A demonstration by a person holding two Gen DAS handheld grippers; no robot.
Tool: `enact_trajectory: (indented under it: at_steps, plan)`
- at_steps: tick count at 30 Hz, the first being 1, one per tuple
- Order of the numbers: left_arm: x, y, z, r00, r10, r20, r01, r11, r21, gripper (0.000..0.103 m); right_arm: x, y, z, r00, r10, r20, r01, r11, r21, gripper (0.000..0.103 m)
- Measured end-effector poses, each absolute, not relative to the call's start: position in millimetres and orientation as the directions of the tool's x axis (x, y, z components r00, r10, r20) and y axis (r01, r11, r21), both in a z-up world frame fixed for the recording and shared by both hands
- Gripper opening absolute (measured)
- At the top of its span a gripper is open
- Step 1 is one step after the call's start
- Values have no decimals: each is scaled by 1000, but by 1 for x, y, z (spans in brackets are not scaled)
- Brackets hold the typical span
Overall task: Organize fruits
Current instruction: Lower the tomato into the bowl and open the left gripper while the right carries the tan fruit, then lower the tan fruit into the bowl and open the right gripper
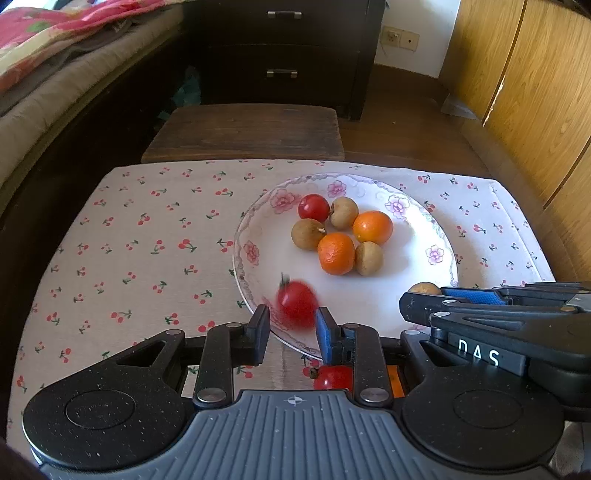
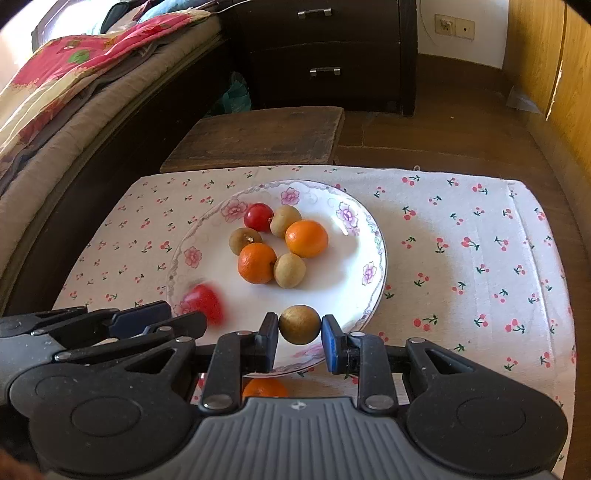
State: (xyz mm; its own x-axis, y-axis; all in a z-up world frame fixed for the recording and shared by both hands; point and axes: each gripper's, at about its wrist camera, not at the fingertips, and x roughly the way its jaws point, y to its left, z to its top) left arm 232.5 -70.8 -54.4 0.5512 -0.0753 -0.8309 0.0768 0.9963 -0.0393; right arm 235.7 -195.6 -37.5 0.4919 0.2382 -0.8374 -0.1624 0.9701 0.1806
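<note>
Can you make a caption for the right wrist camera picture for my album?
Right gripper pinches a brown longan over the flowered plate, near its rim, with two oranges beyond.

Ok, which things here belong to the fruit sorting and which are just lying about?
Job: plate; on it oranges, longans, tomato; held longan in right gripper; blurred tomato by left gripper; loose tomato and loose orange on cloth.
Lying about: stool, drawers, bedding, wall socket.
</note>
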Motion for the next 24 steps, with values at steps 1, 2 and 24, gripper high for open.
enact_trajectory:
  at_steps: [1,2,24]
  plan:
    - [232,-71,-55,552,-73,-831,76,996,-37,35,236,-196,-38,491,239,-838,-163,970,182,28]
    - [232,-70,-55,552,-70,-831,76,997,-34,36,236,-196,-38,491,239,-838,-163,970,181,28]
    - [231,-70,-51,556,-57,-829,62,998,-27,43,235,-195,-37,504,225,-834,-152,974,171,28]
